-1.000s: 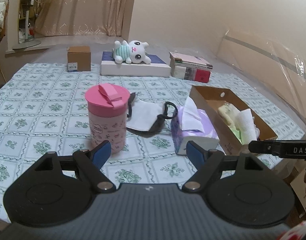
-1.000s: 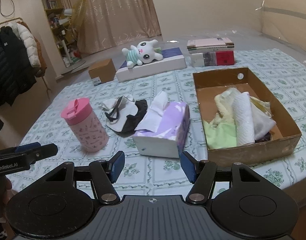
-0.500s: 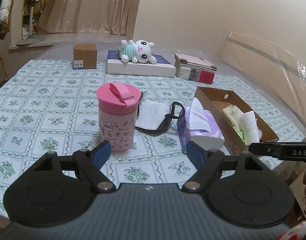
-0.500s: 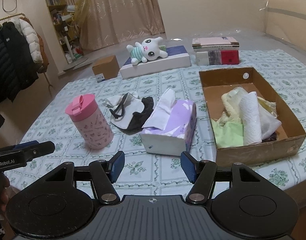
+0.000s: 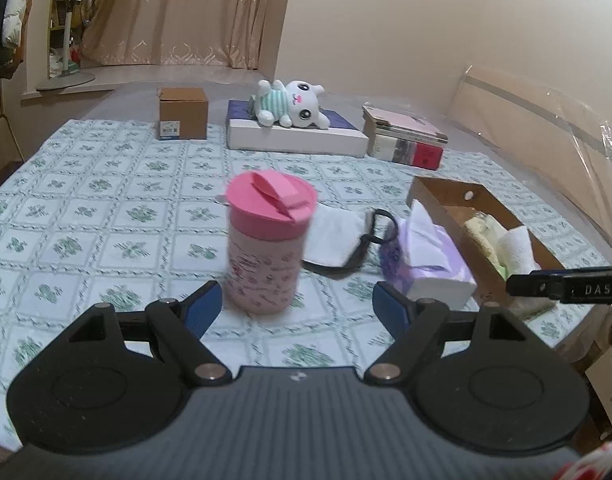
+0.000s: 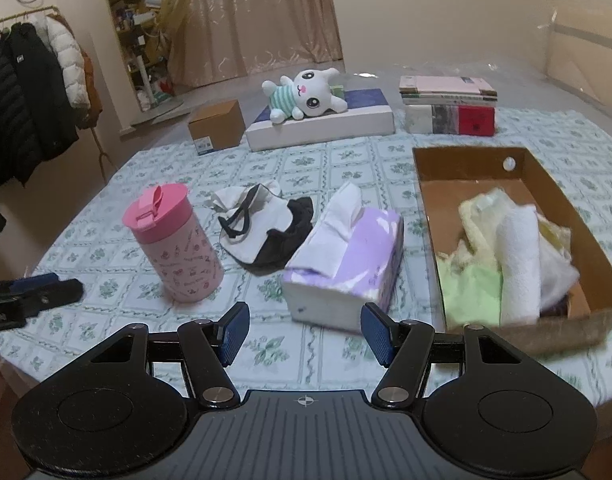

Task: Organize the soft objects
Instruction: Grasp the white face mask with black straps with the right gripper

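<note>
I held both grippers low over the near edge of the worktop [image 6: 106,184], its green-patterned cloth spread with odds and ends. The left gripper [image 5: 296,306] had its jaws apart and empty, the pink lidded tumbler [image 5: 268,240] standing just ahead of them and slightly left of centre. The right gripper [image 6: 304,330] also had its jaws apart and empty, with the purple tissue pack [image 6: 345,264] just ahead of them. Beyond the tissue pack and to its left lay the black-and-white cloth pouch [image 6: 266,226] with its dark strap, crumpled flat on the cloth between the tumbler and the tissues. Ahead and to the right of the right jaws sat the cardboard box [image 6: 553,188], already holding a rolled white towel [image 6: 519,256] and pale yellow and green cloths. Far ahead, the white plush rabbit [image 6: 306,94] in its striped top lay on a flat white box [image 6: 325,122], well apart from everything near me. I judged the pouch light and limp, likely to sag and trail its strap, so a pinch on a bunched fold of its body seemed safer than on the strap. The tissue pack looked soft-sided and would dent; I would take it across its narrow width. The rabbit should squash readily at the torso.
</note>
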A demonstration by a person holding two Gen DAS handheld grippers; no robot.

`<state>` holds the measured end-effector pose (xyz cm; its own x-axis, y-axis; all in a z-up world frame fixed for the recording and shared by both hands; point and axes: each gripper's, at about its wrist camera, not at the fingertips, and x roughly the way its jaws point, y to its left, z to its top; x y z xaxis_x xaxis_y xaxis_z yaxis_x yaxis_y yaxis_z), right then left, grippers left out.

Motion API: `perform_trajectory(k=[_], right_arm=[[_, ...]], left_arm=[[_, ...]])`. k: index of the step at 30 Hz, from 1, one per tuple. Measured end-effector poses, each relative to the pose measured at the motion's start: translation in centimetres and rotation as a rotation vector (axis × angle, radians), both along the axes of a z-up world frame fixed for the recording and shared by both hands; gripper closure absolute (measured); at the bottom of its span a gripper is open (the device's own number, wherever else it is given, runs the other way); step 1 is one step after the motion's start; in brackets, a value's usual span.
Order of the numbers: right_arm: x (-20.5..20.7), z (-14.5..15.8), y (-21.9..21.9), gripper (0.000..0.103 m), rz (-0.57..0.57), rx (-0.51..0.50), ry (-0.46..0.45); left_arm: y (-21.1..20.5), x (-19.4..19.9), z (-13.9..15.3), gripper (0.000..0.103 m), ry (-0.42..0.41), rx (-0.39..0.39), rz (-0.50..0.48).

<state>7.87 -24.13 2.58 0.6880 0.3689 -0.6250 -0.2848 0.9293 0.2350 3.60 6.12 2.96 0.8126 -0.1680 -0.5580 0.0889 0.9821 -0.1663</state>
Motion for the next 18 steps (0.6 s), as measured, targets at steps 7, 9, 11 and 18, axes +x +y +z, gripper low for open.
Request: perform_trajectory(k=[7, 9, 11, 18], right_arm=[[5.4, 0.1, 0.4, 0.041, 0.072, -0.031, -0.014], [7.1, 0.0, 0.7, 0.041, 0.099, -0.042, -0.02], [9.0, -0.1, 1.0, 0.041, 0.12, -0.056, -0.02], [15.2, -0.4, 3.2, 0.041, 0.248, -0.115, -0.034]], left_arm=[[4.4, 3.7, 0.8, 0.023, 0.009, 0.037, -0.023], [5.8, 5.2, 0.9, 0.023, 0.02, 0.042, -0.033], [7.0, 6.6, 1.1, 0.023, 0.024, 0.055, -0.042], [10.1, 11.8, 1.5, 0.023, 0.043, 0.121, -0.078]])
